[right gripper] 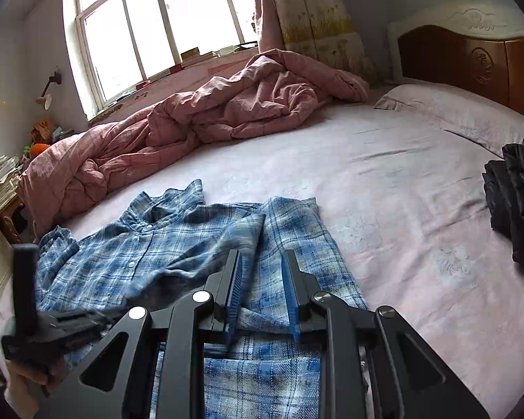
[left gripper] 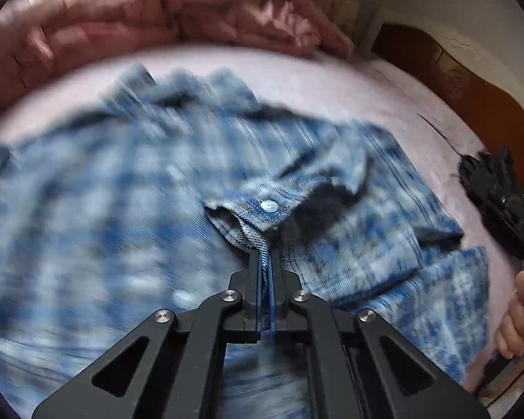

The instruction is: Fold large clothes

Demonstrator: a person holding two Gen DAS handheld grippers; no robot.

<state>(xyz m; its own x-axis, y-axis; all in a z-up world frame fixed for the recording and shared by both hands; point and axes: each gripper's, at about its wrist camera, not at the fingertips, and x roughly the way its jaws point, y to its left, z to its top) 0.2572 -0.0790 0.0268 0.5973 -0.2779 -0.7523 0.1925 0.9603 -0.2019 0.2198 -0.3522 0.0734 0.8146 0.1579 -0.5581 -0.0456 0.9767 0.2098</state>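
Observation:
A blue plaid shirt (left gripper: pixel 104 209) lies front up on the pink bed sheet (left gripper: pixel 314 83), collar toward the far side. My left gripper (left gripper: pixel 265 255) is shut on the shirt's sleeve cuff (left gripper: pixel 251 216) and holds it over the shirt's body; this view is motion-blurred. In the right wrist view the shirt (right gripper: pixel 150 244) lies spread with one sleeve folded across it. My right gripper (right gripper: pixel 262 262) is open and empty just above the shirt's lower right part. The left gripper's body (right gripper: pixel 45 328) shows at the lower left of that view.
A crumpled pink quilt (right gripper: pixel 199 115) lies along the far side of the bed under the window (right gripper: pixel 157 24). A pillow (right gripper: pixel 454 108) and a wooden headboard (right gripper: pixel 464 59) are at the right. A black garment (right gripper: pixel 517 202) sits at the right edge.

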